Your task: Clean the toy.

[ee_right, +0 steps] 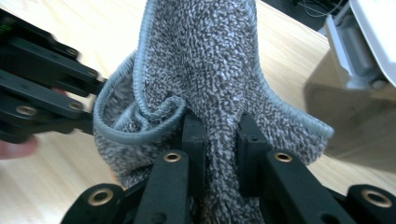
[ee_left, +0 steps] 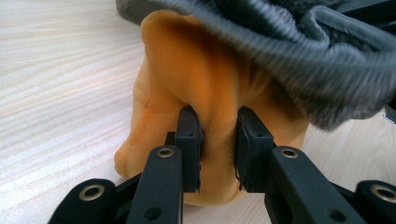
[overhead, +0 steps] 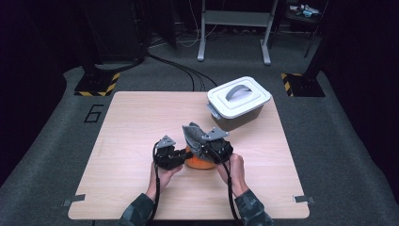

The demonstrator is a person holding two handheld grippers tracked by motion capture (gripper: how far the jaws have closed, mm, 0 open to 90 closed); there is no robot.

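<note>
Cloth of two kinds sits between the grippers near the middle of the table [overhead: 131,117]. The orange cloth [ee_left: 205,93] lies bunched on the wood, and the left gripper [ee_left: 218,149] has a fold of it pinched between its pads, the jaws closed tight on the soft stuff. In the high view the left gripper [overhead: 167,154] sits just left of the orange cloth [overhead: 197,163], low to the table.

The grey towel [ee_right: 205,60] is clamped in the right gripper [ee_right: 219,149], whose jaws are closed as far as the thick pile lets them; the towel rises above the pads and folds over at its corded edge. From above, the right gripper [overhead: 215,147] is just right of the orange bundle, and the grey towel [overhead: 192,133] stands up over it, draped partly across the top of the orange cloth.

Far and to the right stands a box with a white lid [overhead: 239,97] and grey handle, well apart from both hands.

The left gripper view gives the pinch on the orange fold closely, with the grey towel [ee_left: 289,51] hanging over it. The right gripper view gives the towel's weave, the left gripper's black arms at its left edge, and a blurred corner of the box [ee_right: 359,51].
</note>
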